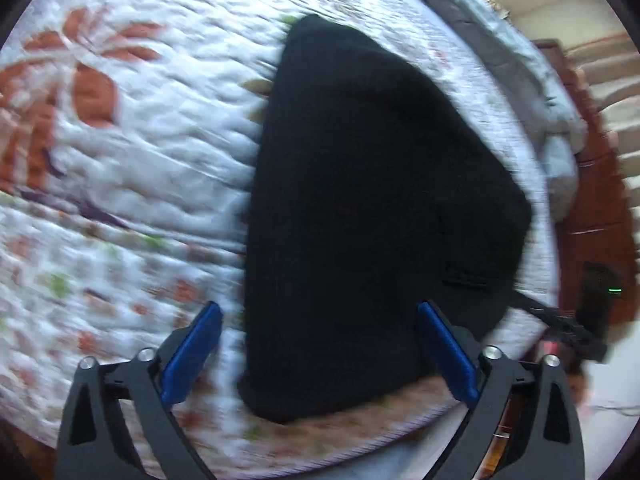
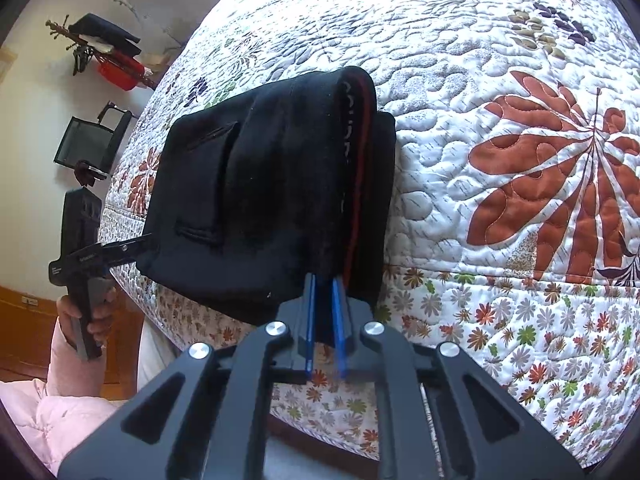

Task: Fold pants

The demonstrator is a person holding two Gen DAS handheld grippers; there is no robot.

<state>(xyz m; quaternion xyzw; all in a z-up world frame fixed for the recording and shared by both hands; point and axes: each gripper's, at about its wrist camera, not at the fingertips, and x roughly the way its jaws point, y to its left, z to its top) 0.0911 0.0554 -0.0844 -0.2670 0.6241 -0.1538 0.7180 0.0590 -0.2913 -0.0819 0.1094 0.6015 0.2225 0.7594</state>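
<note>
Right gripper (image 2: 323, 308) jaws pinch the folded black pants (image 2: 276, 184) edge on the quilted bed (image 2: 500, 60), steadying the fold; left gripper (image 1: 320, 344) jaws wide, empty.

A quilt (image 2: 500, 92) printed with rust-red leaves and small flowers is covering the bed. A grey duvet (image 1: 532, 92) is lying bunched along its far edge. By the wall, a coat rack (image 2: 100, 48) is holding dark clothes and a red bag (image 2: 122, 72), and a black mesh chair (image 2: 90, 142) is standing below it.
</note>
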